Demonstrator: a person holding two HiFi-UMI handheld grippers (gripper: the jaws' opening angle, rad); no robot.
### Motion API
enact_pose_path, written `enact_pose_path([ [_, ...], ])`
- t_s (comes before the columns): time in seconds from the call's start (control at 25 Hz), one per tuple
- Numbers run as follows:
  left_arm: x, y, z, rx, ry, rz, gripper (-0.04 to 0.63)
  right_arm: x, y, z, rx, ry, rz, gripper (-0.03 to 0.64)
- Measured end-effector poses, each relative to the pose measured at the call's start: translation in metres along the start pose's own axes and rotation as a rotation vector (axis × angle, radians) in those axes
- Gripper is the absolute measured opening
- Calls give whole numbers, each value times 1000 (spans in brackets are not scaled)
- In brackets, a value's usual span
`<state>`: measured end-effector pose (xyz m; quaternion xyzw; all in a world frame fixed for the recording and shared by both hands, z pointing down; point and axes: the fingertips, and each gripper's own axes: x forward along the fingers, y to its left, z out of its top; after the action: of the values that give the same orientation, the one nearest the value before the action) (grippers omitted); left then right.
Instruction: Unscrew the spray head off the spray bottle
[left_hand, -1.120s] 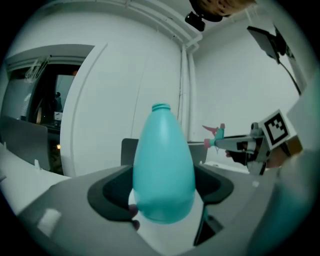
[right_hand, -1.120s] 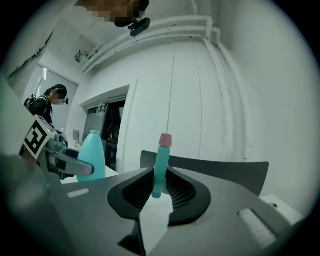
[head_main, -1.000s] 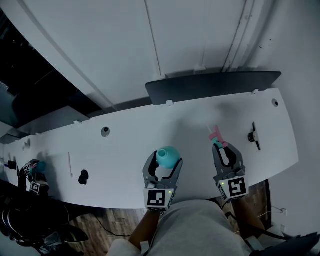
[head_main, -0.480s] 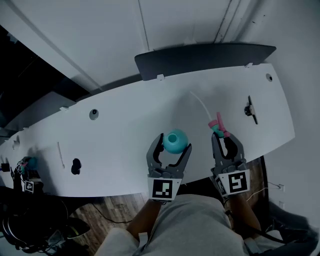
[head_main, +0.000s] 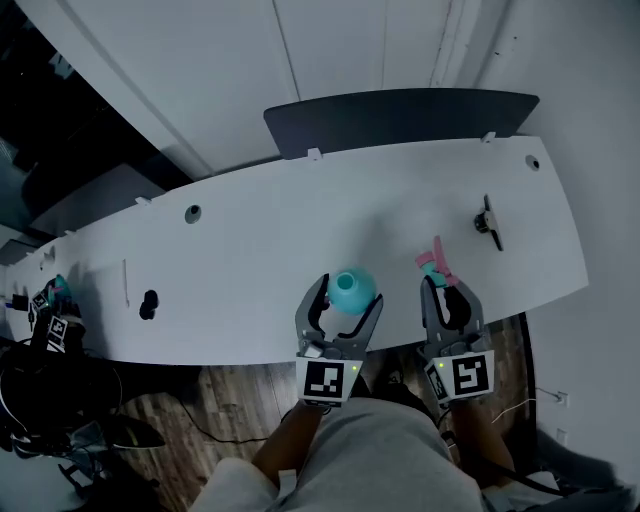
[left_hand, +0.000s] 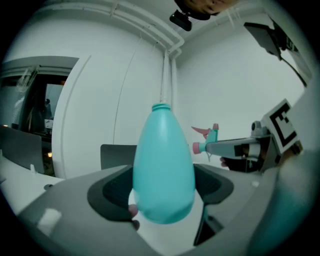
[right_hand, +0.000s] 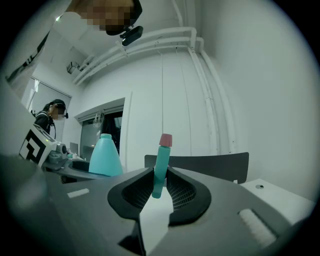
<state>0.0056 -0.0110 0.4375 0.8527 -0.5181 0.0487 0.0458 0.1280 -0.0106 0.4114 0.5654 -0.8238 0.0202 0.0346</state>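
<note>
A teal spray bottle (head_main: 352, 286) with a bare open neck is held between the fingers of my left gripper (head_main: 349, 294), which is shut on its body; in the left gripper view the bottle (left_hand: 164, 170) stands upright between the jaws. The spray head (head_main: 436, 262), teal with pink trigger and nozzle, is off the bottle, and my right gripper (head_main: 445, 290) is shut on it. In the right gripper view the spray head (right_hand: 161, 165) is pinched upright between the pads, with the bottle (right_hand: 105, 157) apart to its left. Both grippers hover side by side over the table's near edge.
The long white table (head_main: 250, 250) has a dark chair back (head_main: 400, 115) behind it. A black fitting (head_main: 485, 222) lies at the right, a small black object (head_main: 148, 303) at the left, and a grommet hole (head_main: 192, 213) nearby. Another marker gripper (head_main: 52, 322) sits at the far left.
Both grippers have drawn back together toward the table's near edge, each keeping its load. The white tube seen arcing from the spray head half a second ago no longer shows.
</note>
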Motion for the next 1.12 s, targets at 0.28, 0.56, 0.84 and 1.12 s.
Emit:
enact_pose_path([
  [0.28,-41,-55,0,18,19,96,373,-69,-25,-14,47,-2,47,78],
  [0.56,-73,-69,-9,70,64,114,373,-104,-21,-8,70,-18,52,78],
  [0.84,-83,-64,11,96,12,75,373,-108,10,18,33,-73,26,75],
  [1.12,-91,-64,20,86,-24,46,373,-112,30,31,-2,-100,28,75],
])
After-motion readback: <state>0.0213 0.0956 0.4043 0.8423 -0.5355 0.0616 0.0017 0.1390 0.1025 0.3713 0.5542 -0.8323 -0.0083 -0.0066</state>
